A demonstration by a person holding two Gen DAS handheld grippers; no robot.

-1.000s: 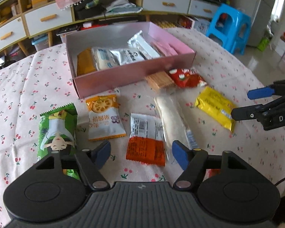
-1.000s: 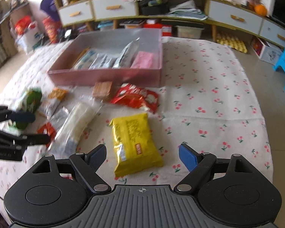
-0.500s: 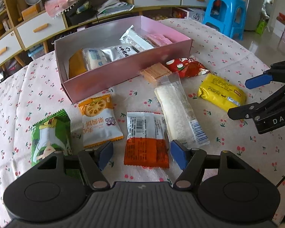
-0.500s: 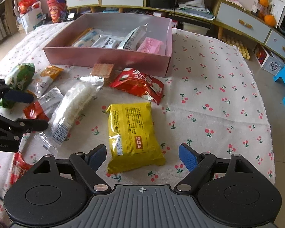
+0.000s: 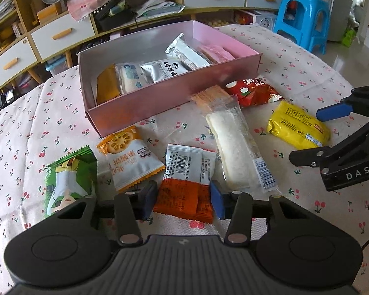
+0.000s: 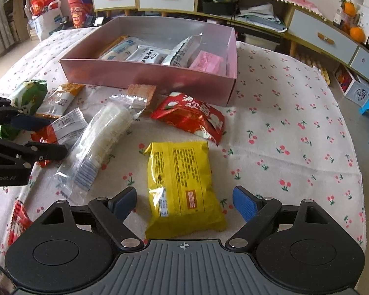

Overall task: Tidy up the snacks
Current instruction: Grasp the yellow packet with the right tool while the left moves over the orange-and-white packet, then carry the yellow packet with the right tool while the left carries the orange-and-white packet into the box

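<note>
My left gripper [image 5: 182,201] has its jaws closing, and the blue pads touch both side edges of an orange and white packet [image 5: 184,179] lying flat on the cherry-print cloth. The right wrist view shows the left gripper [image 6: 40,136] at the far left around that packet [image 6: 69,123]. The right gripper [image 6: 184,205] is open, with its fingers either side of the near end of a yellow packet [image 6: 182,172] and not touching it. In the left wrist view the right gripper [image 5: 318,135] sits beside the yellow packet [image 5: 295,125]. An open pink box [image 5: 160,103] behind holds several packets.
Loose on the cloth are a green packet [image 5: 69,179], a white and orange biscuit packet [image 5: 132,162], a long clear-wrapped white roll [image 5: 236,152], a cracker pack [image 5: 209,98] and a red packet [image 5: 253,92]. A blue stool [image 5: 302,19] and drawers stand beyond the table.
The left jaws have narrowed onto the orange and white packet. The right gripper has sunk a little closer to the yellow packet, its jaws still wide.
</note>
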